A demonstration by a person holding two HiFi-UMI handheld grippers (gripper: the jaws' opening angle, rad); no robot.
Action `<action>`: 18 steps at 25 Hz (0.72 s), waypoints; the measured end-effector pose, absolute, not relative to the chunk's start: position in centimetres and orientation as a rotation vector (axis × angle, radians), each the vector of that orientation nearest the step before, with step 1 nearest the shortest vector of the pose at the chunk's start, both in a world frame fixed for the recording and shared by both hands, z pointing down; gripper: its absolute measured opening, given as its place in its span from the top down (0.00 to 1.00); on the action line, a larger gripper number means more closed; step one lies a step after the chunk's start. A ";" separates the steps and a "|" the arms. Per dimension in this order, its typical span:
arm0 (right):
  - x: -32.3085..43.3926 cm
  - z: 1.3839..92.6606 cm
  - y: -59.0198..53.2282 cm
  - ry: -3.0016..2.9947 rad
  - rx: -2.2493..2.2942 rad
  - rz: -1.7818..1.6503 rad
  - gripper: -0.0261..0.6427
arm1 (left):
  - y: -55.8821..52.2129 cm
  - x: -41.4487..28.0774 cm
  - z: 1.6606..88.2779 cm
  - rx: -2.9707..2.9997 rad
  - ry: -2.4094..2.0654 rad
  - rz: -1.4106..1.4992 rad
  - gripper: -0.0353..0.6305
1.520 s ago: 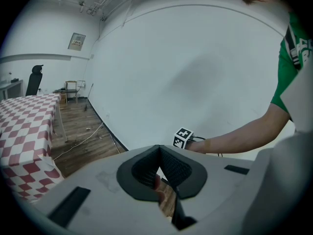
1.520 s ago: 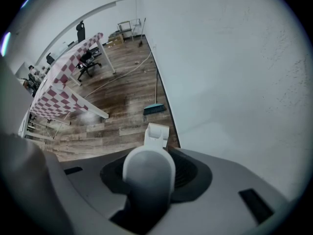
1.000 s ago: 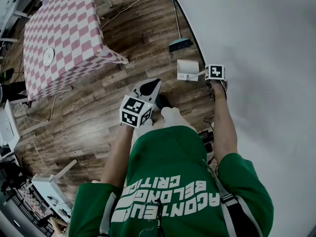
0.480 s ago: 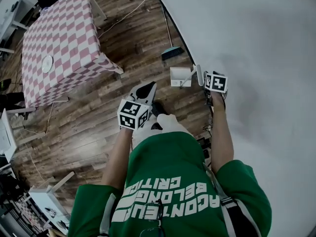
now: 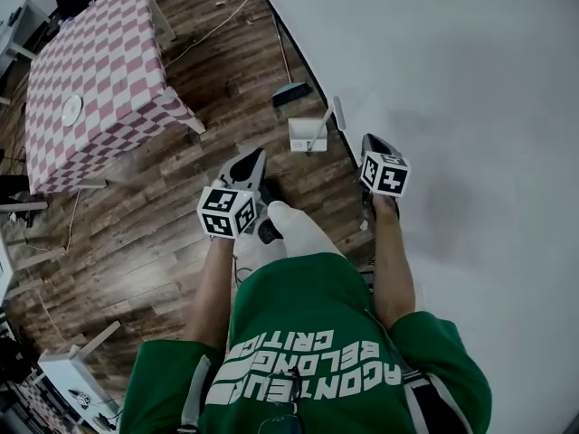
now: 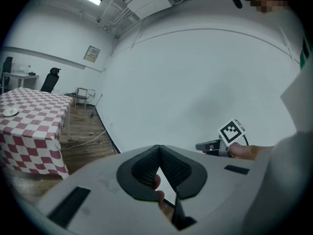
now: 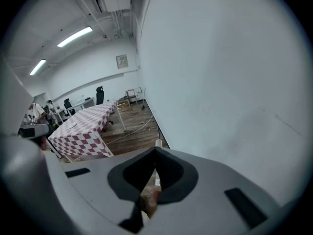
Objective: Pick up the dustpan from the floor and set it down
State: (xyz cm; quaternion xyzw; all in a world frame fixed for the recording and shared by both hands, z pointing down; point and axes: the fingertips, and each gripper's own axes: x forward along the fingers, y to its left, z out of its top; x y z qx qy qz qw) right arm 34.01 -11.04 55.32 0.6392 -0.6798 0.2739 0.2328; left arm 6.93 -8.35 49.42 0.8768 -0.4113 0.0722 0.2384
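head view: dustpan (image 5: pixel 303 136) on floor (image 5: pixel 226 89); left hand-held gripper (image 5: pixel 248 164) closed; right (image 5: pixel 372 142) just closed empty

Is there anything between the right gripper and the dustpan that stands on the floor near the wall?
Nothing visible does. The right gripper, whose jaws have just been closing with nothing between them, is beside the dustpan, with a clear gap from it to the handle. The broom lies beyond the dustpan, out of the way.
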 end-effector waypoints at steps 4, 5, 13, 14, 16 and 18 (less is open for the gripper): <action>33.5 52.9 -7.6 -1.944 1.763 0.728 0.95 | -5.7 7.6 49.3 2.386 -1.128 0.170 0.95; 33.5 52.3 -7.0 -1.962 1.764 0.723 0.95 | -5.2 7.7 49.2 2.381 -1.130 0.165 0.96; 35.0 47.9 -5.2 -2.092 1.755 0.644 0.95 | -4.1 10.2 48.0 2.383 -1.163 0.139 0.96; 35.3 47.7 -5.3 -2.106 1.744 0.633 0.95 | -4.2 10.5 47.8 2.380 -1.175 0.131 0.96; 36.1 47.4 -5.4 -2.131 1.715 0.617 0.95 | -4.6 11.4 47.6 2.372 -1.202 0.118 0.96; 36.9 47.4 -5.5 -2.157 1.674 0.603 0.95 | -4.9 12.5 47.5 2.363 -1.226 0.112 0.96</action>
